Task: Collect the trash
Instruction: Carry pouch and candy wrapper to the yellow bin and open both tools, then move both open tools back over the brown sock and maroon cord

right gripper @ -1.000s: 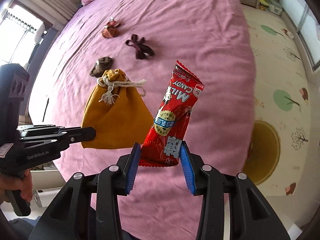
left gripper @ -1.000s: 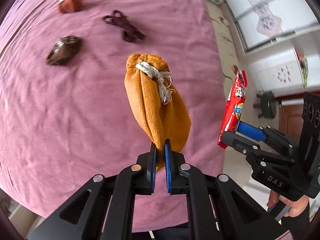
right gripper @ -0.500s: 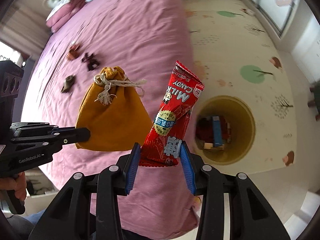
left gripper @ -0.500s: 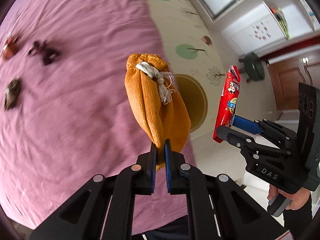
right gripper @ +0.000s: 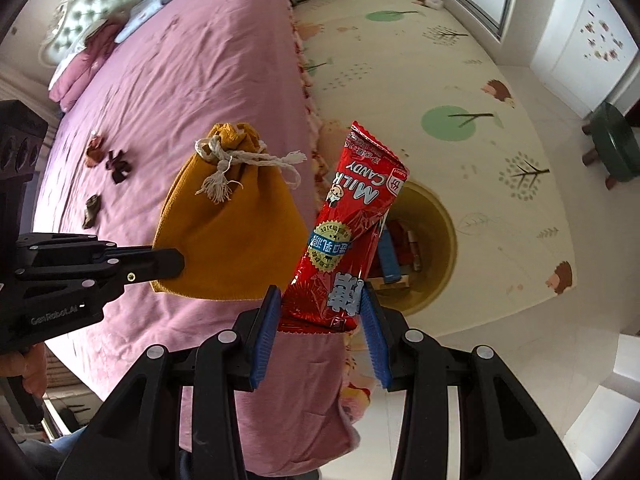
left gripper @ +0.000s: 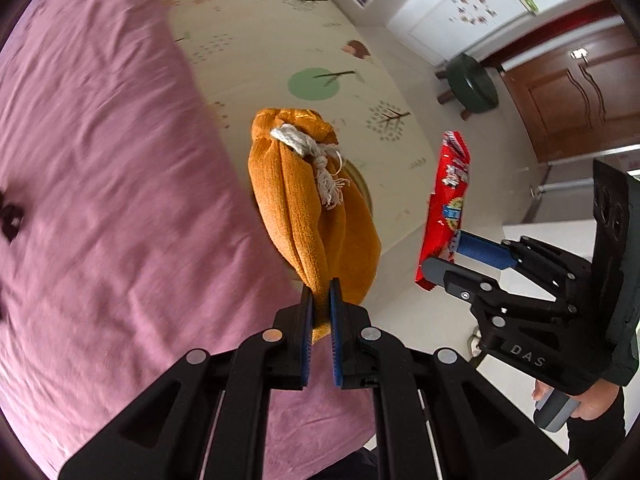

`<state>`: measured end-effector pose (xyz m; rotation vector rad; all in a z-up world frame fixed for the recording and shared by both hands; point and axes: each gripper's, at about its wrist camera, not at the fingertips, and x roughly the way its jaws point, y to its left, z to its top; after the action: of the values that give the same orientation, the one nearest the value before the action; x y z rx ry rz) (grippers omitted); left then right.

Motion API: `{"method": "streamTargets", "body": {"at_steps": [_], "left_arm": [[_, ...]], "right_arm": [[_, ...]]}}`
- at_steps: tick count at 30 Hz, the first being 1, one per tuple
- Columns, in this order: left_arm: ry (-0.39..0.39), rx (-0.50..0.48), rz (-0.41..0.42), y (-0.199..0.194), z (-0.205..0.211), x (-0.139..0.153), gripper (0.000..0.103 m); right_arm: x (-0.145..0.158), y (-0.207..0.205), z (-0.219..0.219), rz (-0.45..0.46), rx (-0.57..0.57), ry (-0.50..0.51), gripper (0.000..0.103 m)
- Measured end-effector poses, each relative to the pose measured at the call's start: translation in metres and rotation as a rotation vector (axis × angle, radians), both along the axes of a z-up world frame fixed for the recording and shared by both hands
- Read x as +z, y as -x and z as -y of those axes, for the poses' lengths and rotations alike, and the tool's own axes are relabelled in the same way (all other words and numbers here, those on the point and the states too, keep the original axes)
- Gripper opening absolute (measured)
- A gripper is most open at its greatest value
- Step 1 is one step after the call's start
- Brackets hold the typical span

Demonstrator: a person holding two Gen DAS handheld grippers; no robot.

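Carrying two items off the bed [right gripper: 168, 92], we hold the left tongs [left gripper: 320, 300] pinched fully together on the bottom edge of an orange pouch [left gripper: 308, 208], and the right tongs [right gripper: 320, 304] closed partway across the lower end of a red candy wrapper [right gripper: 352, 216]. Both items stand up from the tongs in the air, side by side and apart. In the right wrist view the wrapper sits in front of a yellow bin [right gripper: 440, 236] on the patterned floor mat [right gripper: 460, 80] just beside the bed; the bin already holds scraps. In the left wrist view the pouch hides nearly all of the bin.

We judge this to be the carry towards the drop, with neither item released. Three small dark pieces [right gripper: 114, 164] lie on the bed, so more collecting remains.

Risks, as we judge them:
- The pouch is gripped by a thin fold of cloth only; a quick swing could pull it free short of the bin.
- The wrapper is light and flat; released off-centre or from high up, it may flutter onto the mat.
- Opening both tongs together could let the pouch knock the wrapper aside.
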<state>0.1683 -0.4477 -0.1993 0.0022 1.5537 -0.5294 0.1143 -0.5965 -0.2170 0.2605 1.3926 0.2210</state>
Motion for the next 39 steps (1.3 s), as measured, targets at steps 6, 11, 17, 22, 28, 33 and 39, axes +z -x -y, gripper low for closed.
{"method": "streamTargets", "body": {"at_steps": [6, 11, 17, 22, 28, 33, 39], "left_arm": [[0.051, -0.079, -0.021, -0.011, 0.031, -0.004, 0.014], [-0.021, -0.157, 0.114, -0.013, 0.044, 0.011, 0.073], [-0.034, -0.177, 0.148, -0.012, 0.04, 0.02, 0.073], [-0.03, -0.159, 0.154, -0.012, 0.027, 0.025, 0.072], [-0.031, -0.098, 0.162, -0.014, -0.001, 0.031, 0.072], [-0.051, -0.025, 0.177, -0.011, -0.046, 0.033, 0.072], [-0.115, 0.073, 0.178, -0.003, -0.117, 0.026, 0.071]], "right_arm": [[-0.002, -0.008, 0.026, 0.004, -0.041, 0.034, 0.044], [0.007, -0.013, 0.049, 0.036, -0.109, 0.07, 0.048], [0.013, -0.017, 0.049, 0.044, -0.105, 0.072, 0.048], [0.017, -0.022, 0.029, 0.05, -0.055, 0.065, 0.048], [0.027, -0.028, -0.007, 0.066, 0.025, 0.053, 0.048], [0.036, -0.035, -0.049, 0.079, 0.113, 0.036, 0.048], [0.044, -0.045, -0.104, 0.089, 0.201, 0.006, 0.048]]}}
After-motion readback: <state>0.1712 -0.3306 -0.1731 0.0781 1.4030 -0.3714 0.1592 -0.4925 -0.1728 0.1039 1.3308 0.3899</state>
